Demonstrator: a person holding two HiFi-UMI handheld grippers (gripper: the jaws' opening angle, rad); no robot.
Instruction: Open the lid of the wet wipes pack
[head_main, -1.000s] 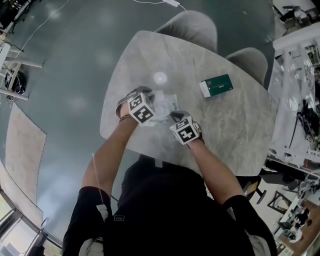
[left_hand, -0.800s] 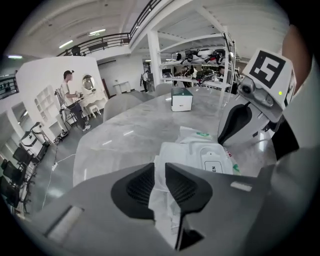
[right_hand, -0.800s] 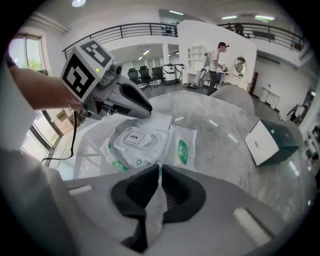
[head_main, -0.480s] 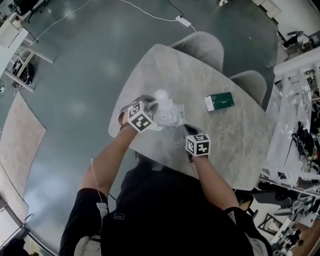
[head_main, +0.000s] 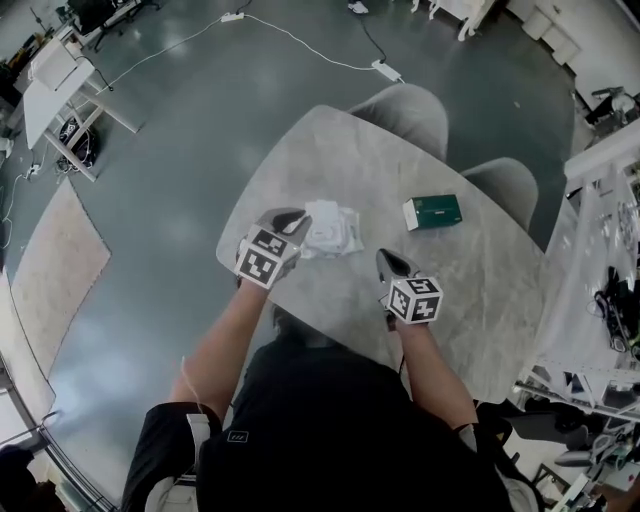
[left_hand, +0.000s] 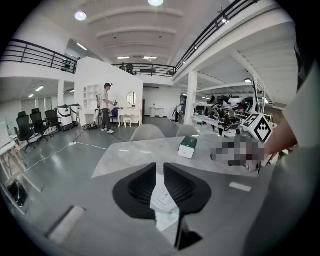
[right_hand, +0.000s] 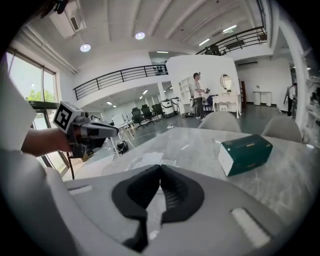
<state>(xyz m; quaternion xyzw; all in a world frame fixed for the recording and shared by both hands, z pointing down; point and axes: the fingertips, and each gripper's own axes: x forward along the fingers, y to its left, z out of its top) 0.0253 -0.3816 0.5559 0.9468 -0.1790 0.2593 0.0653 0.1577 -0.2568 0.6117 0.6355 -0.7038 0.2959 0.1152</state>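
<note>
My left gripper (left_hand: 159, 169) hangs above the table (head_main: 330, 150), pointing down at a slant. Its jaws are closing, with a narrow slit between them and nothing pinched. Through that slit I look down on the wet wipes pack (head_main: 330, 230), a white pack lying flat on the grey marble top. In the head view it sits just beside the left gripper's tips, toward the table's middle. I can see the lid (left_hand: 161, 199) on the pack's upper face, but I cannot tell whether it is lifted or down. My right gripper (right_hand: 160, 169) is held over the near edge of the table, well apart from the pack. Its jaw tips are together and it holds nothing. Beyond the right gripper, further onto the table, lies a dark green box (head_main: 433, 211) with a white end, apart from the pack. Two grey chairs (head_main: 405, 100) are tucked in at the table's far side. Far back in the hall, the left gripper view shows a person (left_hand: 106, 107) standing.
</note>
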